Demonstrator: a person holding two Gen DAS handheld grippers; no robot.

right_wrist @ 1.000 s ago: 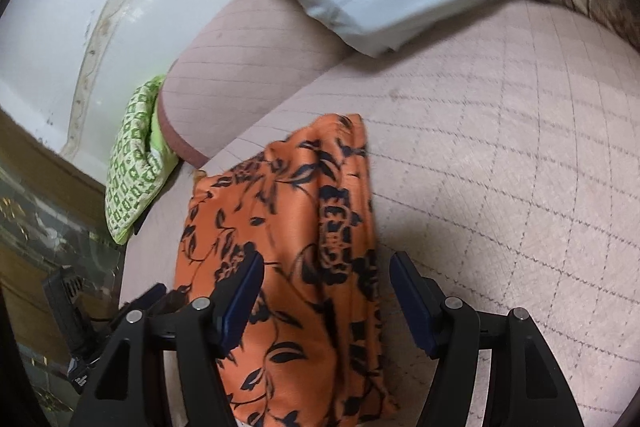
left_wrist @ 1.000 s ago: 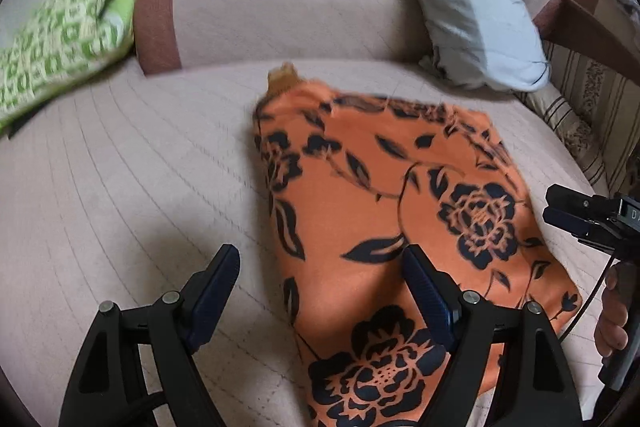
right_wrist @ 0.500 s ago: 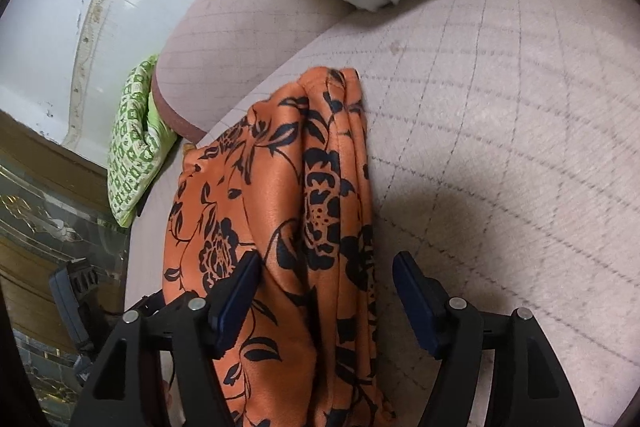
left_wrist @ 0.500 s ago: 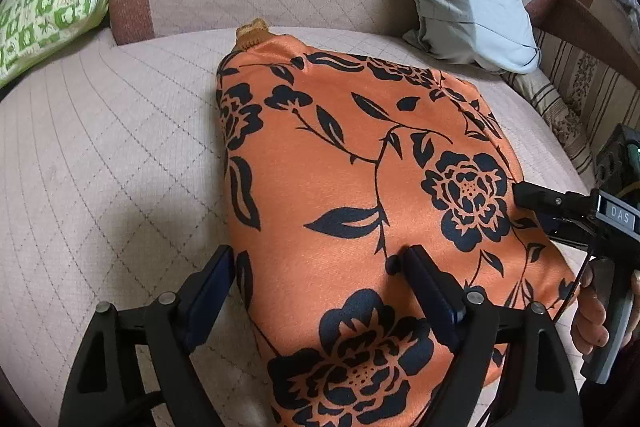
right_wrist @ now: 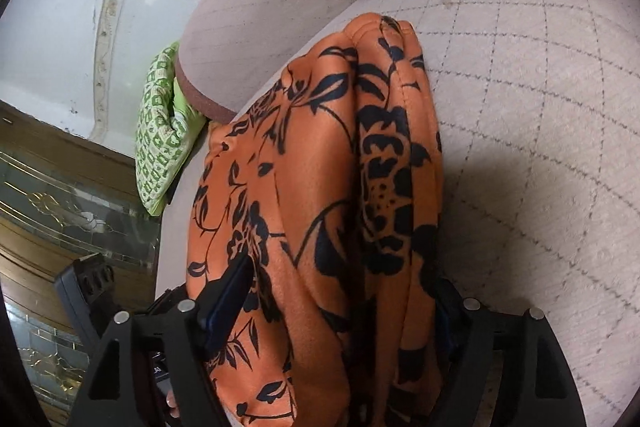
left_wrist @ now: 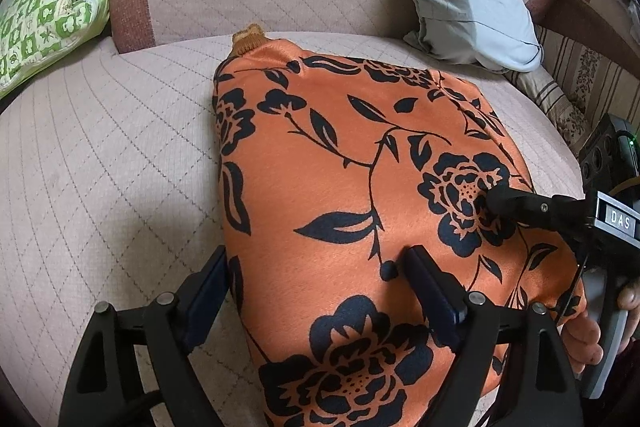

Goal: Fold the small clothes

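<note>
We have the orange floral garment (left_wrist: 360,195) lying folded on the quilted sofa seat (left_wrist: 112,167), its long axis running from the bottom of the frame up toward the backrest. Our left gripper (left_wrist: 316,291) is apart, straddling the near left edge. Our right gripper (right_wrist: 340,311) also gapes around the stacked right edge, with cloth between its jaws, not yet clamped. Both sit equally near.

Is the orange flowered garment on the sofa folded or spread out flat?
Folded. In the right wrist view the orange garment shows several stacked layers along its right edge, forming a compact bundle on the sofa.
</note>
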